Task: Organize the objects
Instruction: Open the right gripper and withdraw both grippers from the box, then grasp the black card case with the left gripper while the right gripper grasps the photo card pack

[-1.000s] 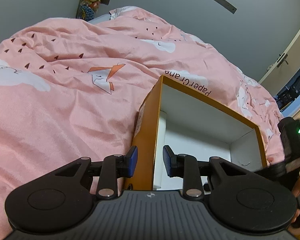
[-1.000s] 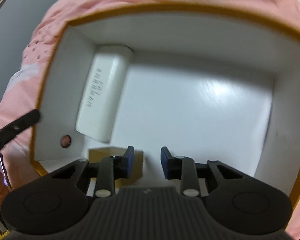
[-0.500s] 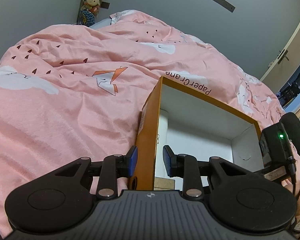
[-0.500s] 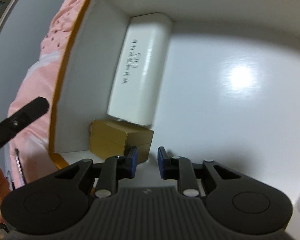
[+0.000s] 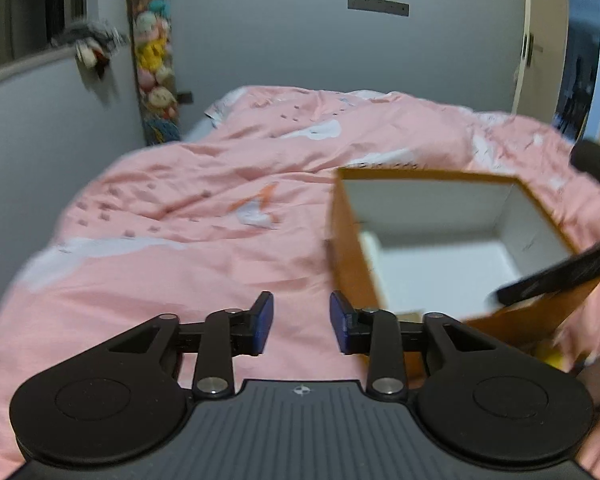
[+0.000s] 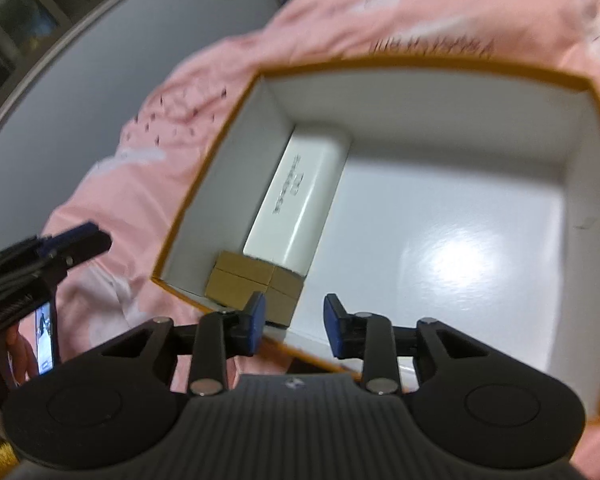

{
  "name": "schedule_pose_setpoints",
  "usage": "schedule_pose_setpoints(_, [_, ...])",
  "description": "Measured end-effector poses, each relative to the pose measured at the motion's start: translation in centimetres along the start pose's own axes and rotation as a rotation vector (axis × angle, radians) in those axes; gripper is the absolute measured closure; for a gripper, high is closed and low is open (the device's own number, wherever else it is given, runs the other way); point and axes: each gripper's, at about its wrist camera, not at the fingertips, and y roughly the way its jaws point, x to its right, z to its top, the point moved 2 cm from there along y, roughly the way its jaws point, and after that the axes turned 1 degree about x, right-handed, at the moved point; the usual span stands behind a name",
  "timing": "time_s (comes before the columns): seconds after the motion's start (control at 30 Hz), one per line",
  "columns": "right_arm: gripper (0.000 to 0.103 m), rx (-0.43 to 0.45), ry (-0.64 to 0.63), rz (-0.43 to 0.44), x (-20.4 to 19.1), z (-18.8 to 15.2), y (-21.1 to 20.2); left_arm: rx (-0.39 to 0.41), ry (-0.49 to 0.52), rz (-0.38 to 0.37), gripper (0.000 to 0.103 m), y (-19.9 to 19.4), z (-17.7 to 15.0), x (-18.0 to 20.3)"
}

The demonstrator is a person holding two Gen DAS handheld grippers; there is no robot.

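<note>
While both tools are opening with nothing between their jaws, the left tool (image 5: 301, 322) and right tool (image 6: 293, 322) are hovering beside and above the orange box (image 6: 204, 168) on the bed; inside, the white case (image 6: 300, 196) and brown carton (image 6: 256, 284) are hugging its left wall, so the next item belongs alongside them.

A bedroom in a home is shown. A bed (image 5: 220, 248) is covered by a rumpled pink duvet (image 5: 180, 280) printed with white clouds and paper cranes. A column of soft toys (image 5: 156, 60) is hung in the corner of the plain grey walls (image 5: 300, 48). A cream door with a handle (image 5: 528, 48) is seen at the right, and a window ledge (image 5: 24, 64) at the left.
</note>
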Motion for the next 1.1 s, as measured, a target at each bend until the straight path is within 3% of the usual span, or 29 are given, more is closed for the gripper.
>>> schedule_pose_setpoints(0.17, [0.062, 0.121, -0.047, -0.11, 0.0, -3.1, -4.0, -0.039, 0.071, 0.156, 0.06, -1.0, -2.3, -1.8])
schedule_pose_setpoints(0.27, [0.06, 0.168, -0.046, -0.146, 0.2, -4.9, -6.2, -0.065, 0.058, 0.175, 0.06, -0.9, -3.5, -2.5])
schedule_pose_setpoints(0.43, [0.059, 0.165, -0.016, -0.179, 0.7, -6.8, -7.4, -0.068, 0.108, 0.222, 0.059, -0.4, -4.0, -2.2])
schedule_pose_setpoints(0.57, [0.058, 0.155, 0.007, -0.201, 0.9, -7.6, -8.1, 0.056, 0.091, 0.26, 0.059, -2.3, -3.2, -1.8])
schedule_pose_setpoints(0.63, [0.057, 0.122, 0.001, -0.225, 0.9, -7.8, -7.7, 0.087, 0.065, 0.214, 0.057, -3.3, -2.0, -1.1])
schedule_pose_setpoints(0.77, [0.057, 0.036, 0.012, -0.227, 1.3, -7.8, -6.2, 0.071, -0.005, 0.038, 0.049, -4.1, -0.6, 0.7])
schedule_pose_setpoints(1.0, [0.057, -0.096, 0.074, -0.231, 3.8, -7.3, -3.3, -0.04, -0.061, -0.179, 0.034, -2.5, -0.7, 4.7])
schedule_pose_setpoints(1.1, [0.057, -0.084, 0.109, -0.152, 5.2, -7.3, -2.7, -0.128, -0.089, -0.276, 0.032, -0.8, -1.1, 6.0])
